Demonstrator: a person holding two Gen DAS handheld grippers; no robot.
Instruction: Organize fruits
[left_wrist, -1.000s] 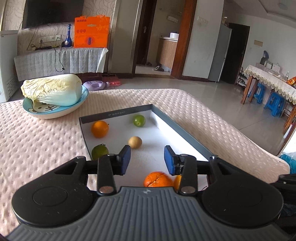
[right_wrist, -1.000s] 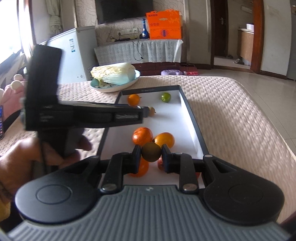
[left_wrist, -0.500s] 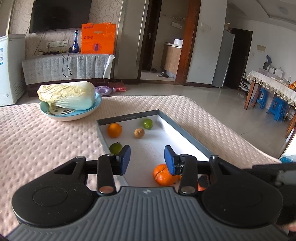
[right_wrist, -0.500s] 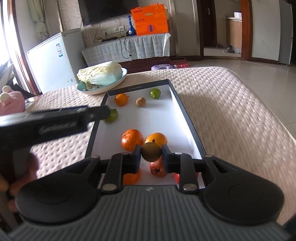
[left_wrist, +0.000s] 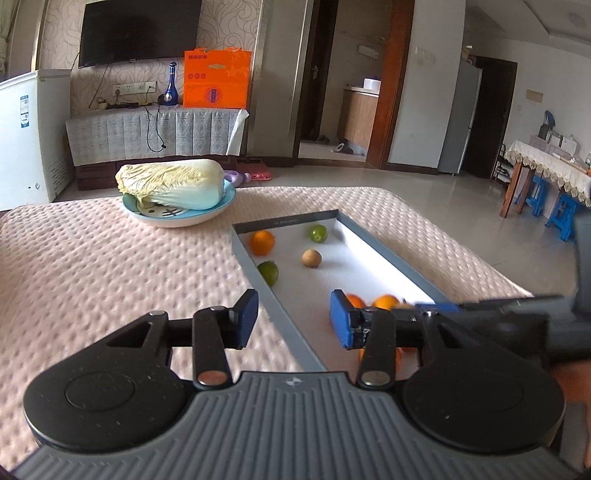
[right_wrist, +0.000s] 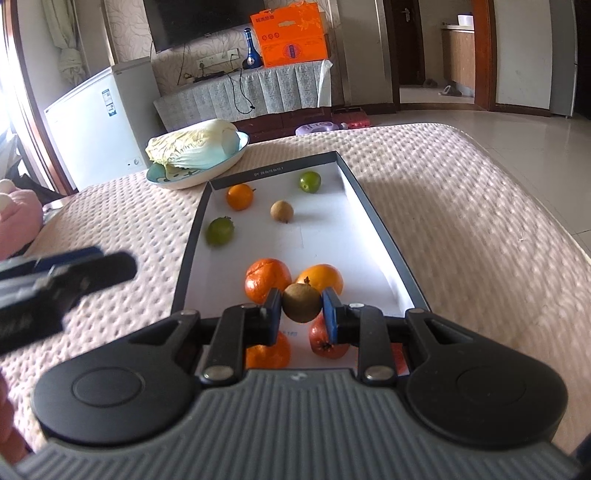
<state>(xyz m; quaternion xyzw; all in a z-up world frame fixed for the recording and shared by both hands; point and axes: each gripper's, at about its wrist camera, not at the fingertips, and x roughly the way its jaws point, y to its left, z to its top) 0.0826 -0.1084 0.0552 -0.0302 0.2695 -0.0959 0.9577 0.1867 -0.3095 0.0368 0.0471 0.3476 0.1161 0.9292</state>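
Note:
A grey-rimmed tray (right_wrist: 384, 236) with a white floor lies on the pink quilted cover. At its far end are an orange (right_wrist: 240, 196), two green fruits (right_wrist: 309, 181) (right_wrist: 219, 231) and a brown fruit (right_wrist: 282, 211). At the near end lie oranges (right_wrist: 267, 284) and a red fruit (right_wrist: 327, 341). My right gripper (right_wrist: 301, 306) is shut on a second brown fruit (right_wrist: 301, 302) above the near end. My left gripper (left_wrist: 293, 321) hangs over the tray's left rim (left_wrist: 253, 267); its jaws are opening, with nothing between them.
A napa cabbage (left_wrist: 173, 182) lies on a blue plate (left_wrist: 177, 218) beyond the tray's far left corner. A pink plush toy (right_wrist: 14, 218) sits at the cover's left edge. A white freezer (right_wrist: 96, 125) stands behind. The cover drops off on the right.
My left gripper has drawn back and to the left, off the tray's middle to its left rim, and its jaws stand a little wider. The right gripper still holds the brown fruit.

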